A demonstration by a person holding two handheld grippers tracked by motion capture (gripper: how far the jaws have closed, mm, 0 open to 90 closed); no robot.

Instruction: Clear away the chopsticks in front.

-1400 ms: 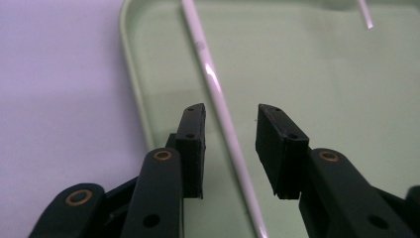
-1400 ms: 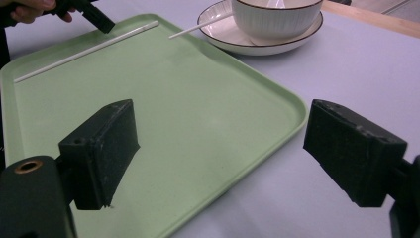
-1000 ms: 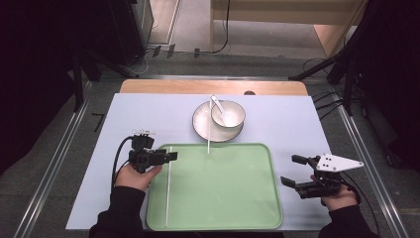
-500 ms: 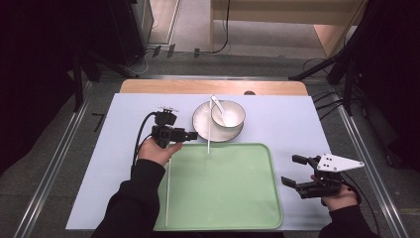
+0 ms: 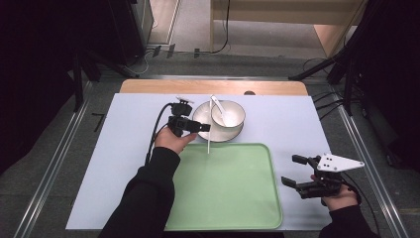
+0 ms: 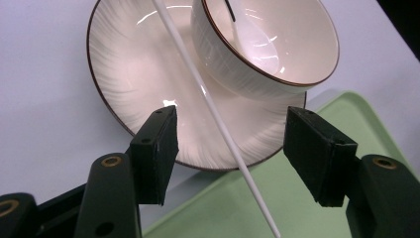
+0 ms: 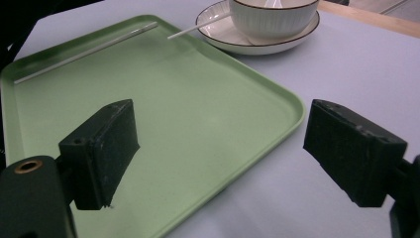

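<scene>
My left gripper (image 5: 204, 128) at near rim of white ribbed saucer (image 6: 133, 74); fingers (image 6: 157, 148) apart, just been widening, thin white stick (image 6: 218, 124) running between them, pads not touching it. Stick leans from saucer onto pale green plastic tray (image 5: 233, 198). White brown-rimmed bowl (image 5: 229, 113) sits on saucer, white spoon (image 5: 219, 108) inside. My right gripper (image 5: 296, 171) off tray's right edge over light blue tabletop (image 5: 124, 129); fingers (image 7: 101, 148) wide apart, holding nothing.

The tray (image 5: 233, 198) is pale green. The plate (image 6: 133, 79) and bowl (image 6: 267, 44) are glossy cream-white, each with a thin brown rim; the plate carries fine radial ribbing. The chopstick (image 6: 218, 124) is white. The desk (image 5: 124, 148) is pale lavender-grey. Both grippers' fingers (image 7: 106, 148) are matt black.
</scene>
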